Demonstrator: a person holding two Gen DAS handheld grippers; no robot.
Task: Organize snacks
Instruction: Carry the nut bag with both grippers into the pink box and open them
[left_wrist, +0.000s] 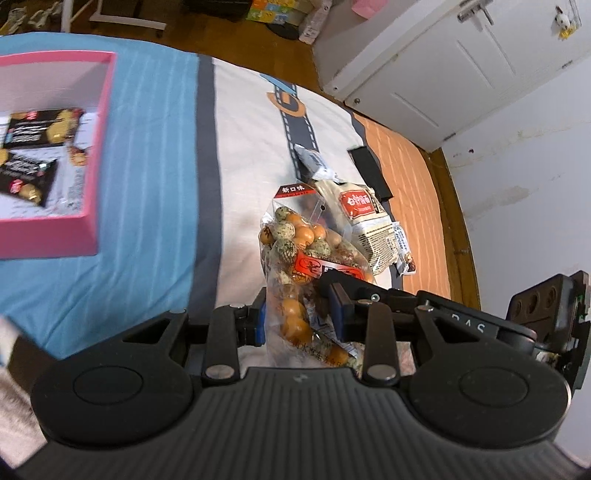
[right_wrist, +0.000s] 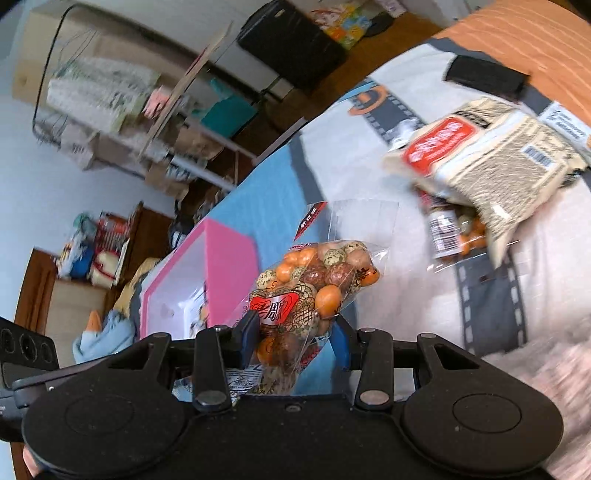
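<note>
1. Bed, biggest thing in both views: blue, white and orange cover with a grey film-strip print. Left wrist view alone shows the white door and wall beyond it; right wrist view alone shows cluttered shelves and a black case on the floor.
2. Pink box on the blue part of the bed. Left view looks down into it: two black snack packs lie inside. Right view shows only its corner and white inner wall.
3. White pack with red label lies on the bed among the loose snacks; blurred in the right view.
4. Left hand-held gripper is clamped on a nut bag, blue pads pressed into its sides; bag lifted over the white part, by the white pack.
5. Right hand-held gripper is clamped on a second nut bag, held up beside the pink box, top flap free.
6. Black flat item lies near the orange edge, behind the white pack.
</note>
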